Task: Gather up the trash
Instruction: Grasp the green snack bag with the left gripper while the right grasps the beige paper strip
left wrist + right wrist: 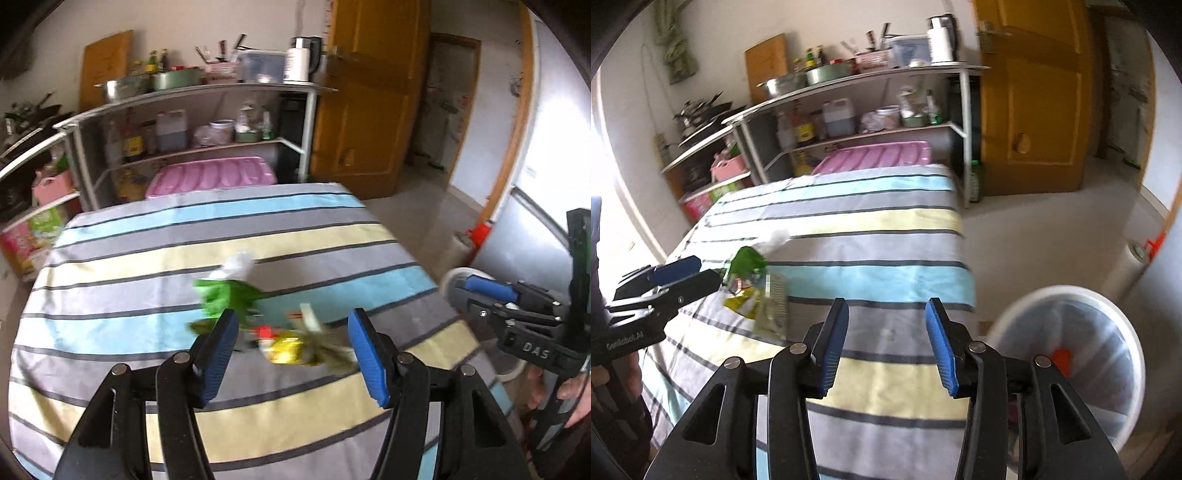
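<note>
Trash wrappers lie heaped on the striped tablecloth, just ahead of the left gripper, fingers apart and empty. Right gripper hangs with fingers spread, nothing between them, beside the white bin.

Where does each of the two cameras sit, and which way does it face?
Left wrist view: on the left gripper, looking down over the striped tablecloth at the pile of wrappers; the right gripper and a hand show at right.
Right wrist view: on the right gripper, facing the table edge and white lined bin; the left gripper shows at left.
Shared: tablecloth, wrappers, shelf rack, wooden door.
</note>
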The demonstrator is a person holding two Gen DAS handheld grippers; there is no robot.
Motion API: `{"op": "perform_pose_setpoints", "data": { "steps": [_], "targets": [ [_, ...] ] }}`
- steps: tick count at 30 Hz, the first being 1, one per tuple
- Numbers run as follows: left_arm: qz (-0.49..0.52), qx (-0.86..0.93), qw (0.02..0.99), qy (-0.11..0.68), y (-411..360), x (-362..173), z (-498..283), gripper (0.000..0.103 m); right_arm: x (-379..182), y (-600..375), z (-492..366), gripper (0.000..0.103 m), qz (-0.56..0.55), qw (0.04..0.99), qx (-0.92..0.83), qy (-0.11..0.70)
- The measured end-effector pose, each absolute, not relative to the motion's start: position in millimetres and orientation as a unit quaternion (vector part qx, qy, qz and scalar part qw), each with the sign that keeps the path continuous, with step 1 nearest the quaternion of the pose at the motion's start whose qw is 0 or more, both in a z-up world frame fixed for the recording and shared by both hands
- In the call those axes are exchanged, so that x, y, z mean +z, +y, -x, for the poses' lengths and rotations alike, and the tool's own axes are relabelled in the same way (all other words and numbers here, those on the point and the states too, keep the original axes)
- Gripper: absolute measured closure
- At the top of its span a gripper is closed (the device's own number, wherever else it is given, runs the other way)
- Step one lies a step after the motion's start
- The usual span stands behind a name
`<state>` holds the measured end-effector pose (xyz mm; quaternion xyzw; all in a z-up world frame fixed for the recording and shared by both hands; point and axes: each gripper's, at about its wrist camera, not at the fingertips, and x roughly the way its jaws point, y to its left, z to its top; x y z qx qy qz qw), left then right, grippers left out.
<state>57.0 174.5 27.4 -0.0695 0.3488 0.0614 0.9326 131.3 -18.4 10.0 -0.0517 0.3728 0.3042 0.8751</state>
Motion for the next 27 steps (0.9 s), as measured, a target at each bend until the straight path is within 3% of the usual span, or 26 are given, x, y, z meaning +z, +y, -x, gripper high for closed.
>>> {"op": "perform_pose_setpoints", "data": {
  "steps": [12,27],
  "targets": [
    [0.114,0.08,0.921,0.363,232.1,12.5,-53.3,0.038,-7.5,57.8,-131.5,0.058,0.093,0.835,0.372,0.395],
    [0.132,0.059,0.91,0.39,244.1,-10.4,-83.6,0.037,-34.0,92.0,-140.6,0.058,0.122,0.8,0.397,0.433]
  ]
}}
